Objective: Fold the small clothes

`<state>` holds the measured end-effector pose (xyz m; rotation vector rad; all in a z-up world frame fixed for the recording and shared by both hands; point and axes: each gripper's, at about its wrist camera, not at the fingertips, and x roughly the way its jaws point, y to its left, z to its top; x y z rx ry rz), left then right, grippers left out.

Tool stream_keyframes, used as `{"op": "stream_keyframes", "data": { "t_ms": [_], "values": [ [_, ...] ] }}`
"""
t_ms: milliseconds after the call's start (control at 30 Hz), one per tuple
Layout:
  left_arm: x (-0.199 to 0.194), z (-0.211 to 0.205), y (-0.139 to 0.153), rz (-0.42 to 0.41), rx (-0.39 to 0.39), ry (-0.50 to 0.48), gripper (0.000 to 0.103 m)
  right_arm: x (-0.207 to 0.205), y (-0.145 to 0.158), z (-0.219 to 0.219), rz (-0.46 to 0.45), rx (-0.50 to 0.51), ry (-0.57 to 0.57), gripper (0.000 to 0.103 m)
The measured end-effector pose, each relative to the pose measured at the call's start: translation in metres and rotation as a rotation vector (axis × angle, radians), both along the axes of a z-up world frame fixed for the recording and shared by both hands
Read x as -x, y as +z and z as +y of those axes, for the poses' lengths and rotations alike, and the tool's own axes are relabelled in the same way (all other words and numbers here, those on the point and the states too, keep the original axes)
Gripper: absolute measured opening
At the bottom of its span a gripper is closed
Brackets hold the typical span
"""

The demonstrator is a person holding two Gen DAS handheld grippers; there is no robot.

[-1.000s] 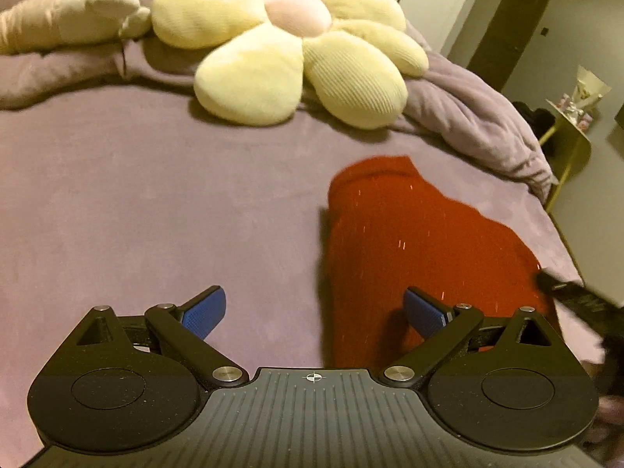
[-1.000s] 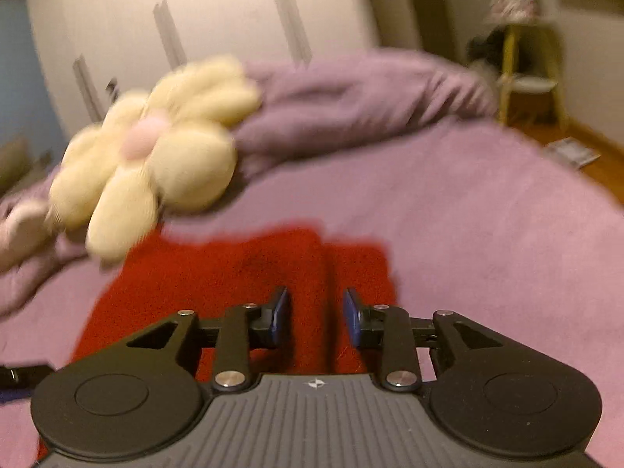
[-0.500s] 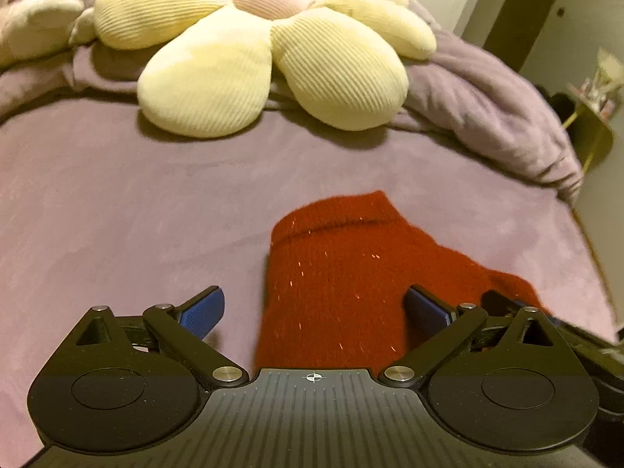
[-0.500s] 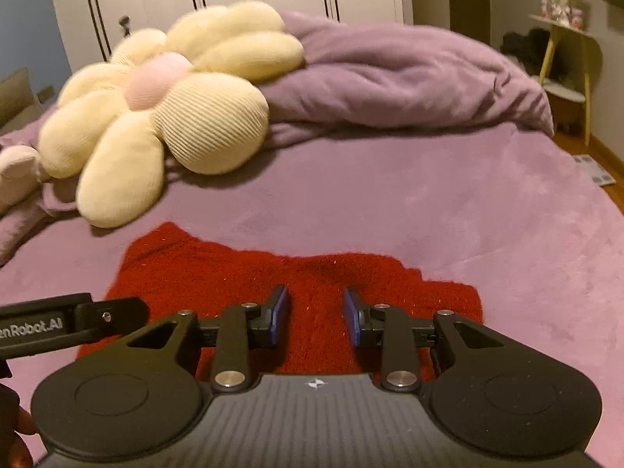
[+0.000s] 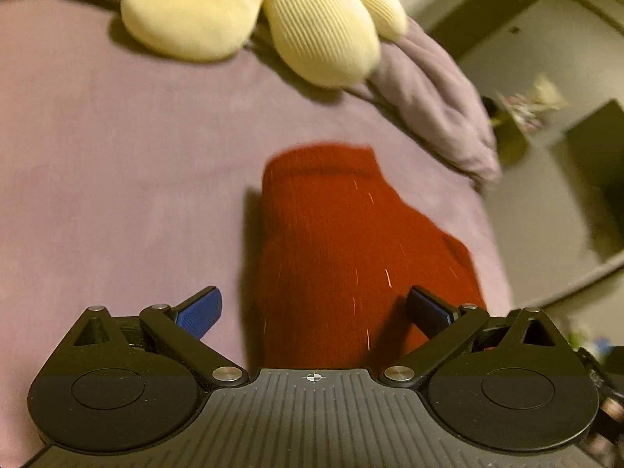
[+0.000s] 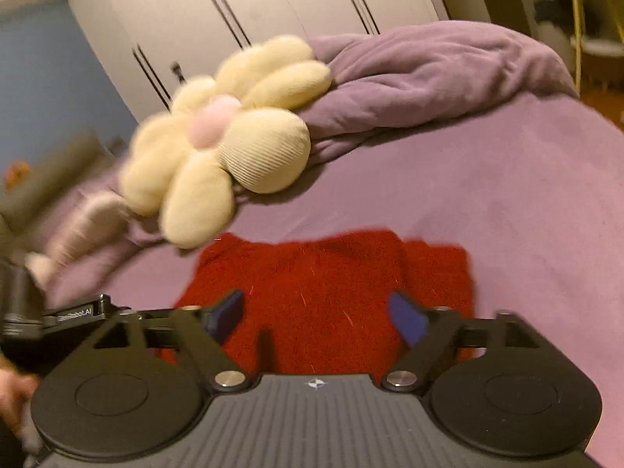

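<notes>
Over the red knit garment lying on the purple bed, the left tool stands released while the right tool is opening, seemingly gripping nothing.

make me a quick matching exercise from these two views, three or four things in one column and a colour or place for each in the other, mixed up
Things:
1. knitted garment
2. flower cushion
3. crumpled blanket
4. right tool

Colour or place:
a. cream petals, pink centre
b. red, lying flat on the bed
c. jaws opening above the red knit, nothing between them
d. purple, bunched beyond the cushion

Pairs: 1-b, 2-a, 3-d, 4-c
</notes>
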<state>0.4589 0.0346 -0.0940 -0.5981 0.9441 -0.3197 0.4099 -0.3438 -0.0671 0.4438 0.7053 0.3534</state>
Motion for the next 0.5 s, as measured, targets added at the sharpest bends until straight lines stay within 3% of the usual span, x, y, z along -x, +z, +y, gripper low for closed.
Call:
{"op": "stream_keyframes", "data": {
  "t_ms": [167, 233, 300, 433, 500],
  "values": [
    [0.024, 0.009, -0.020, 0.033, 0.088, -0.079, 0.103, 0.030, -0.046, -0.058, 0.178, -0.200, -0.066, 0.087],
    [0.022, 0.013, -0.030, 0.057, 0.165, -0.054, 0.103, 0.031, -0.068, -0.070, 0.228, -0.355, -0.078, 0.087],
    [0.019, 0.012, -0.038, 0.075, 0.215, -0.045, 0.103, 0.026, -0.081, -0.073, 0.229, -0.457, -0.061, 0.087],
    [0.006, 0.005, -0.045, 0.071, 0.279, -0.069, 0.098, 0.011, -0.095, -0.067, 0.228, -0.533, -0.031, 0.088],
    [0.002, -0.003, -0.045, 0.056, 0.251, -0.085, 0.097, 0.004, -0.098, -0.062, 0.232, -0.546, -0.002, 0.088]
  ]
}}
